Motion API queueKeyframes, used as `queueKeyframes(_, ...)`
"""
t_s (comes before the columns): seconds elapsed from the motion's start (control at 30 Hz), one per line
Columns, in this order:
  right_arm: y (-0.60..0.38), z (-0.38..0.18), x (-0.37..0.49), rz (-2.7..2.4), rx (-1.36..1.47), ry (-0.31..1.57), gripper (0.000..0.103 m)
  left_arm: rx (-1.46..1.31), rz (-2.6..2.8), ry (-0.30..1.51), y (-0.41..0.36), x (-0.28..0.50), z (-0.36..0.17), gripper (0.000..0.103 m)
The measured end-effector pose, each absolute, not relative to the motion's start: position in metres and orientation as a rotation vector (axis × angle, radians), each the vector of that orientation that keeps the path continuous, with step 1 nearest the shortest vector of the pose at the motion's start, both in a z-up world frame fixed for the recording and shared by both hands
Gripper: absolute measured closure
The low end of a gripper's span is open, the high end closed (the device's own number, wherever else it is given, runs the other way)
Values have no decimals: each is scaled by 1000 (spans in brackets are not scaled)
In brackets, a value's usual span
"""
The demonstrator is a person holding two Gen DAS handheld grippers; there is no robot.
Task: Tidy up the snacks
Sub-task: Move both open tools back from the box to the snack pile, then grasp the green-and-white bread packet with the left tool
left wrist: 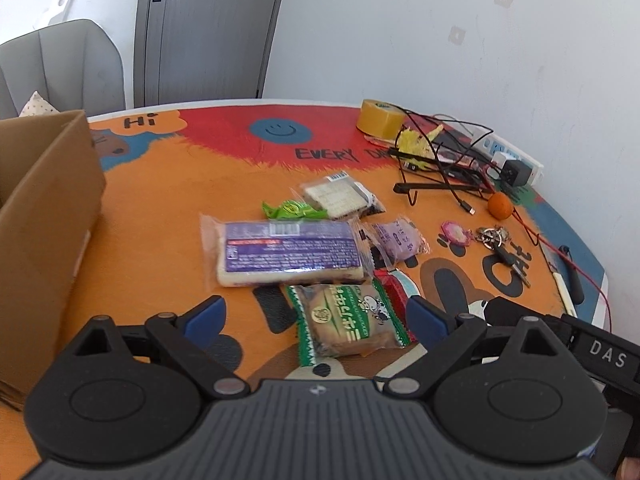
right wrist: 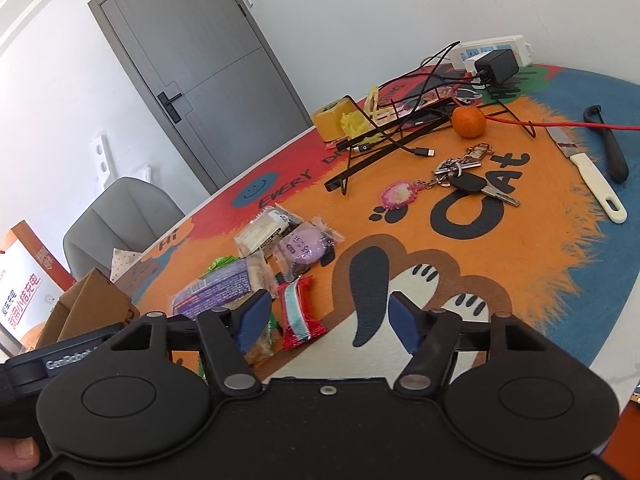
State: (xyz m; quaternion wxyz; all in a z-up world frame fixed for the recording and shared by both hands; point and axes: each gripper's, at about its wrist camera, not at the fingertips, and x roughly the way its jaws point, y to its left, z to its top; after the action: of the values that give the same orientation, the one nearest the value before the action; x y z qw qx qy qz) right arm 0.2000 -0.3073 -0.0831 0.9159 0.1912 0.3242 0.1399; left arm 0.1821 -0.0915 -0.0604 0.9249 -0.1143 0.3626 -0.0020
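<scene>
Wrapped snacks lie bunched at the frame's centre: a long purple-labelled cake pack [left wrist: 288,254] lying flat, a green-edged bun packet [left wrist: 350,326] just below it, a green candy [left wrist: 290,210] and a cracker pack [left wrist: 340,198] above, a lilac pastry [left wrist: 398,238] to the right, and a red-and-white sweet [right wrist: 296,316].

We count six wrapped snacks on the mat: one long purple pack [left wrist: 288,252], one green-and-white bun pack [left wrist: 350,326] nearest us, one red-and-white candy [right wrist: 298,314], one small purple cake [left wrist: 398,238], one clear pack of pale wafers [left wrist: 338,198] farther off, and one bright green sweet [left wrist: 292,210]. To the left stands one cardboard box [left wrist: 44,216]. On the far right we see one tape roll [left wrist: 380,118], one orange [right wrist: 469,121], one bunch of keys [right wrist: 466,184], one white-handled knife [right wrist: 588,170] and one power strip [right wrist: 494,50].
</scene>
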Motion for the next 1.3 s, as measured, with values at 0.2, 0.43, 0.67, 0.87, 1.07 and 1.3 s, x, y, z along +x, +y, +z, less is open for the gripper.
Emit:
queueKeyframes(0.2,-310,-90,205,300,384,669,45,-214,17,756,-105,193,-72,7)
queueKeyframes(0.43,-312,-97,212,315,384,678,46,-194,47,771,-118,205,-85,7)
queueKeyframes(0.67,-312,-104,218,328,377,690,46,-159,66,782,-128,211,-97,7)
queueKeyframes(0.87,-308,-108,223,336,369,703,46,-109,75,766,-132,212,-101,11)
queueKeyframes(1.07,-296,-109,227,351,352,711,46,-115,63,752,-121,207,-98,36)
queueKeyframes(1.3,-276,-106,228,370,316,711,46,-163,57,744,-102,199,-93,48)
